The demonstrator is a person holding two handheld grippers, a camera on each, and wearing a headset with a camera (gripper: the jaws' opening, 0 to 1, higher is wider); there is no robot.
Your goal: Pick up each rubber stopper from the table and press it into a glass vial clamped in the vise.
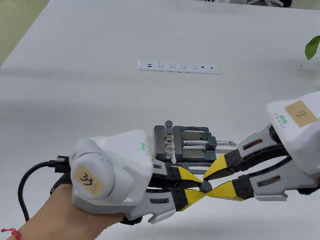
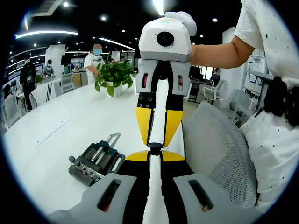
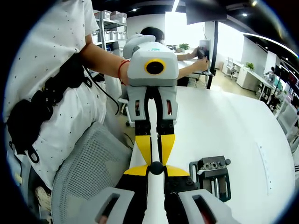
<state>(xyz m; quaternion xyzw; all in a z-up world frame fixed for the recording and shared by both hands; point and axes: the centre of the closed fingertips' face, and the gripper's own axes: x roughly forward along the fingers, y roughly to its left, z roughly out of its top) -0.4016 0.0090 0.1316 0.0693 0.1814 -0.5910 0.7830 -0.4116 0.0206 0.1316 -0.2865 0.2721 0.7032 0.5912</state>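
Fig. Handover above the table (image 1: 90, 90): left gripper (image 1: 196, 187) and right gripper (image 1: 215, 185) met tip to tip, both pinched narrow on one rubber stopper (image 1: 205, 186). I judged one should let go cleanly before carrying it to the vials (image 1: 169, 141) in the vise (image 1: 196, 150) just behind

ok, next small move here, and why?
Probably open the left tool: it and the right tool both pinch the small black rubber stopper tip to tip, so neither can carry it to an open glass vial in the dark metal vise.
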